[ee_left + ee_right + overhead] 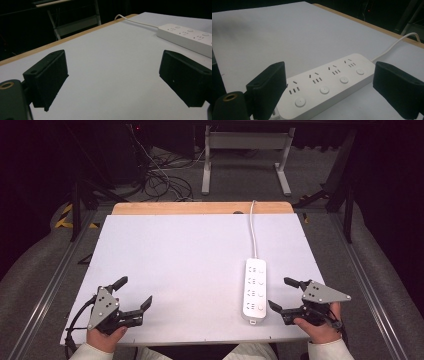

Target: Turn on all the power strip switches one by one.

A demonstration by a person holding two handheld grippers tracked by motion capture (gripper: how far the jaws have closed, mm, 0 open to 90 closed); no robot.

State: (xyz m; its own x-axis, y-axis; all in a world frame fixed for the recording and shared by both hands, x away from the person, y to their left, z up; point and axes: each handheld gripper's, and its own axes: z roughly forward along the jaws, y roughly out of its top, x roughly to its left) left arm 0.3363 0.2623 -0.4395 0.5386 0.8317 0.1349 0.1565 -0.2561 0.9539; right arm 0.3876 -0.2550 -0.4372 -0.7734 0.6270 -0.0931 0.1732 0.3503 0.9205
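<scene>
Currently the power strip (254, 290) lies flat on the white worktop (175, 270), on its right half, long axis running away from me, its white cord (253, 232) trailing off the far edge. I judge it a rigid plastic body, light to moderate in weight, smooth and somewhat slippery on its glossy top and sides; not fragile, though the round switch buttons beside each socket row could be pressed by accident. The cord is flexible and will drag or resist if I slide the strip far. Best hold, in my estimate: across the narrow width, on the two long side walls, near the middle or the near end, clear of the buttons. The right gripper (290, 296) sits just to the right of the strip's near end, close but not touching; its fingers (265, 90) stand wide with nothing between them, and in the right gripper view the strip lies ahead, spanning the gap between both fingers at an angle. The left gripper (134, 295) rests at the near left of the worktop, well apart from the strip, fingers (47, 77) also wide and empty; in its view the strip (186, 37) appears far off to the upper right.
</scene>
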